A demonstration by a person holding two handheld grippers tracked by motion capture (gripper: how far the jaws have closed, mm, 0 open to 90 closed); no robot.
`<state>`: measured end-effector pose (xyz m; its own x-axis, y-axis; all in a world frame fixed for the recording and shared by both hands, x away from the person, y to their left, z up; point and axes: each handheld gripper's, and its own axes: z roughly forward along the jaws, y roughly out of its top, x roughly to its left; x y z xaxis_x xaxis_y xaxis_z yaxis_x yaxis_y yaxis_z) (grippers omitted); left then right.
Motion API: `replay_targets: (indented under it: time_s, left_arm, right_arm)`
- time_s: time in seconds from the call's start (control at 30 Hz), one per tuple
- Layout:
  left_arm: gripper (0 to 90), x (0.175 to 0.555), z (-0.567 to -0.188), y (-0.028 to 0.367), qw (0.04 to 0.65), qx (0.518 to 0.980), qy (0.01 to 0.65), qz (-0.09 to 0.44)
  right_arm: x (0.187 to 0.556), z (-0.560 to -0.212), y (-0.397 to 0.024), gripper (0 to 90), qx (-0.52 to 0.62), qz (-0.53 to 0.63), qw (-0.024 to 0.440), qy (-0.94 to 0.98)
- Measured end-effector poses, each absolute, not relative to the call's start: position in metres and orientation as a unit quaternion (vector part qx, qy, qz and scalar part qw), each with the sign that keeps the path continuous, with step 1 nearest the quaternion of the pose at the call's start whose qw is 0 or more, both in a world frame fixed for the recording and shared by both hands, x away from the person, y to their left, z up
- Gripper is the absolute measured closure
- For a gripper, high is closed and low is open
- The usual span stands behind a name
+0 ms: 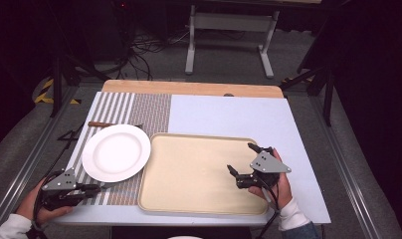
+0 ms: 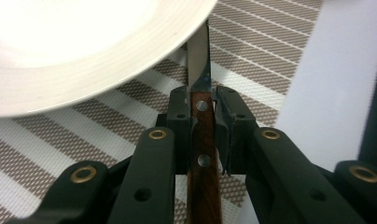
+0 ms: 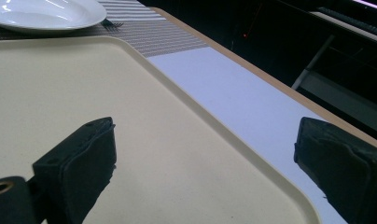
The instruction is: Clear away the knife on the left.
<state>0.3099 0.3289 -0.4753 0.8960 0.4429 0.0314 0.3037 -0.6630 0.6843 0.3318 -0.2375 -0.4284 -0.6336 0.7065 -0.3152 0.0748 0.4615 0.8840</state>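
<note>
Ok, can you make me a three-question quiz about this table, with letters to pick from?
1. Where is the round white plate?
A. on the brown-and-white striped mat
B. on a chair
C. on the floor

2. What colour is the handle of the steel-bladed knife?
A. blue
B. reddish-brown wood
C. white

3. How are the right gripper's fingers?
A. wide apart, holding nothing
B. shut on a spoon
C. shut on a cup

Answers:
1. A, the plate sits on the striped mat, beside the flat beige tray.
2. B, the left gripper view shows a wooden handle with metal rivets.
3. A, the two black fingers stand far apart over the tray with nothing between them.
</note>
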Motion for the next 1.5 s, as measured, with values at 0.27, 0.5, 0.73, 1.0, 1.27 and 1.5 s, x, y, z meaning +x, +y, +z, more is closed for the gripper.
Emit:
replay_targets:
  time_s: [0.27, 0.5, 0.73, 1.0, 1.27, 1.5]
  left_arm:
    - [77.2, 0.298, -0.473, 0.324, 0.373, 0.902, 0.192, 0.102]
    - [77.3, 0.291, -0.468, 0.317, 0.387, 0.897, 0.178, 0.115]
    - [77.2, 0.286, -0.462, 0.314, 0.409, 0.888, 0.167, 0.124]
    - [77.2, 0.286, -0.458, 0.307, 0.436, 0.872, 0.173, 0.141]
    - [77.2, 0.29, -0.455, 0.298, 0.469, 0.842, 0.203, 0.174]
    - [77.3, 0.292, -0.45, 0.285, 0.484, 0.825, 0.223, 0.189]
  right_arm:
    - [0.331, -0.428, -0.237, 6.7, 0.248, 0.454, 0.344, 0.783]
    - [0.331, -0.428, -0.236, 6.7, 0.248, 0.454, 0.344, 0.783]
    - [0.331, -0.428, -0.237, 6.7, 0.248, 0.455, 0.344, 0.783]
    - [0.331, -0.428, -0.236, 6.7, 0.249, 0.455, 0.343, 0.783]
    - [0.331, -0.427, -0.237, 6.6, 0.252, 0.457, 0.344, 0.781]
    - [0.331, -0.426, -0.238, 6.9, 0.255, 0.461, 0.345, 0.777]
